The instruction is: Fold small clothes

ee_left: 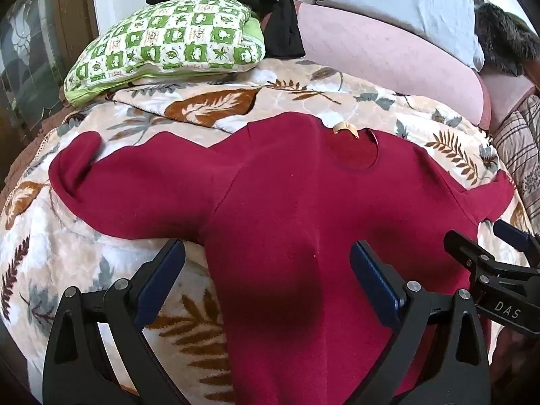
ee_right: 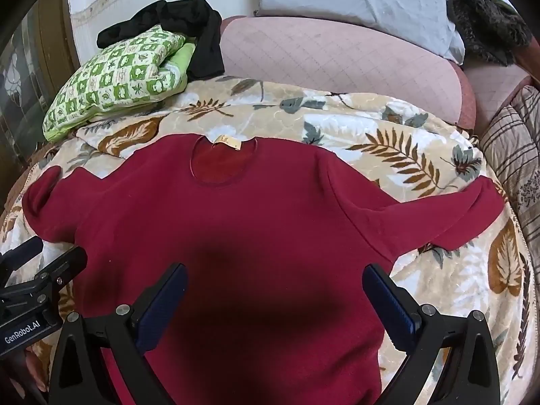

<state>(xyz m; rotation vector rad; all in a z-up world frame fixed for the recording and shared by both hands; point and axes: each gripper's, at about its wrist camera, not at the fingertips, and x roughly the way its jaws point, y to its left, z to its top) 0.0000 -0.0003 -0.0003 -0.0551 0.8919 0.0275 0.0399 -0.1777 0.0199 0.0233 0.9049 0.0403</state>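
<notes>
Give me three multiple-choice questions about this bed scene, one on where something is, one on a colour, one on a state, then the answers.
1. Where does the black garment lie?
A. on the green-and-white checked pillow
B. on the dark red long-sleeved sweater
C. between the fingers of the left gripper

2. What colour is the sweater?
A. grey
B. dark red
C. green

3. How is the sweater lying?
A. folded in half
B. rolled up
C. spread flat, sleeves out

Answers: 1 A, it drapes over the pillow's far edge. 2 B, both views show dark red. 3 C, both sleeves stretch sideways on the leaf-patterned blanket, and the left and right gripper are open above it.
</notes>
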